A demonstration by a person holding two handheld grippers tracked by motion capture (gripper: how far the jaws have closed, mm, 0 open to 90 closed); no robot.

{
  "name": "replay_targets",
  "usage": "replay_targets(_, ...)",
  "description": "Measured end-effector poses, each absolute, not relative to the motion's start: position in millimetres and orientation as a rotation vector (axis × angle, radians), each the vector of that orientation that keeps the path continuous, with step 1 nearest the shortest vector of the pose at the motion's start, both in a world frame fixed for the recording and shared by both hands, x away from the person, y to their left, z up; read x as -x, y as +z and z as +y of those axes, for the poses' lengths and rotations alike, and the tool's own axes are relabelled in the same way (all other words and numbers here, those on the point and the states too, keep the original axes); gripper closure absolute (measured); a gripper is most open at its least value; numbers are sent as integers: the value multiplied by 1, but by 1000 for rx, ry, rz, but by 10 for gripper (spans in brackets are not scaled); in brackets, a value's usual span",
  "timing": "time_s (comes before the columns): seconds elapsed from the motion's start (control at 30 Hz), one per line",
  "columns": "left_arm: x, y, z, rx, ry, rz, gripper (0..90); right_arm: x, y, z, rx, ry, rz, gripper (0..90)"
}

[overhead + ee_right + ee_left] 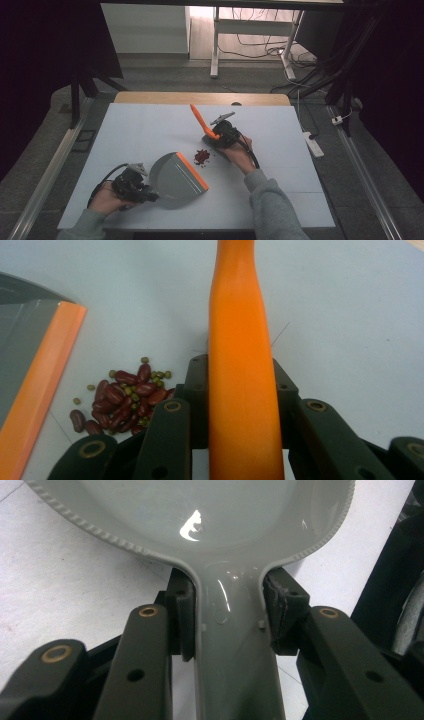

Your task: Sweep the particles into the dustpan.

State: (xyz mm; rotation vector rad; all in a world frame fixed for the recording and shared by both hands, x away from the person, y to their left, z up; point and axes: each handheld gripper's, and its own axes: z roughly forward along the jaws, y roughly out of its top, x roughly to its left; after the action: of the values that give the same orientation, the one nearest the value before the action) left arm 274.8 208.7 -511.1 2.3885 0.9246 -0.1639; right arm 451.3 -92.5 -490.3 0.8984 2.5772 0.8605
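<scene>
On the pale tabletop (pixel 150 130), we are holding a grey dustpan (pixel 175 180) with our left gripper (pixel 150 195), whose jaws are clamping the pan's narrow handle from both sides; in the left gripper view the handle (pixel 235 645) is running straight up between the two pads into the wide scoop. The dustpan is lying flat near the front edge of the table, its orange lip (pixel 192 171) facing the middle of the table. With our right gripper (pixel 217 137) we are gripping an orange brush handle (pixel 202 121), the jaws closed snugly on it; the handle is sticking up and away from us at a slant. In the right gripper view the handle (pixel 242 390) is rising between the jaws. A small heap of dark red beans (pixel 201 156) mixed with a few little green ones is sitting on the table between the two tools, just beside the right gripper and near the dustpan's orange lip without touching it.
</scene>
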Motion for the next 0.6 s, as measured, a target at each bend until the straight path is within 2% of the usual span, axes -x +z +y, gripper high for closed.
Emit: replay_targets(0.6, -276, -512, 207, -2383, -174, 931, 616, -439, -492, -81, -855, 865, 2595, 710)
